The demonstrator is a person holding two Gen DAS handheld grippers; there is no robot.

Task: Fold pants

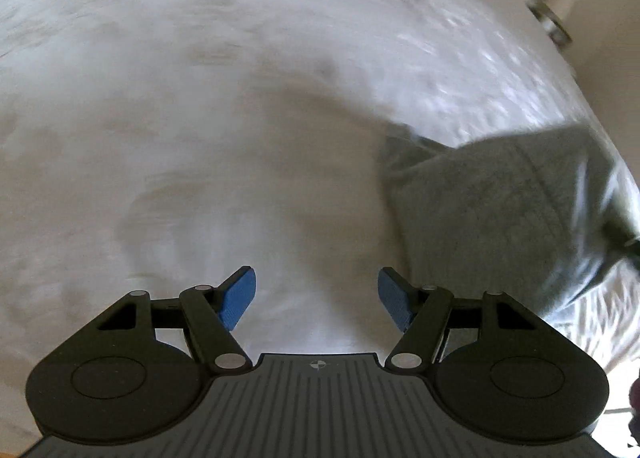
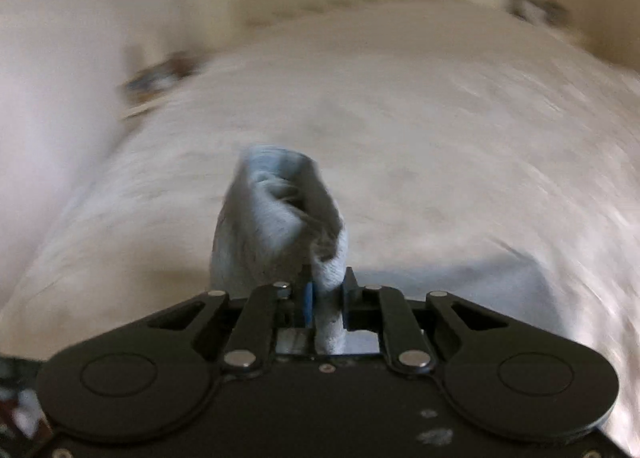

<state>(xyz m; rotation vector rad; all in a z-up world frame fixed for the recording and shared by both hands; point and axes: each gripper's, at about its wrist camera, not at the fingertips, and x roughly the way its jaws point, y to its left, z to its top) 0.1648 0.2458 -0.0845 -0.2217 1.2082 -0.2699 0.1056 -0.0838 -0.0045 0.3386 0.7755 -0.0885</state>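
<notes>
Nearest the left wrist camera, the left gripper has its two blue fingers spread wide apart with nothing between them; only the white bed sheet shows in the gap below. The grey pants lie on the bed to the right of this gripper, apart from its fingers, with a broad flat panel and a folded edge running up toward the top right. Further right the cloth bunches and rises toward the picture's edge. The view is blurred, so finer creases cannot be told.

In the right wrist view, the right gripper is clenched on a piece of the pants: the fingers stand close together with the grey cloth pinched between them. A strip of the cloth runs back through the gap toward the gripper body, and a bunched, twisted hump of it stands up just ahead of the fingertips. Beyond that lies the white bed, blurred, with pale walls behind. A small dark thing sits at the bed's far left edge, too smeared to tell what it is
</notes>
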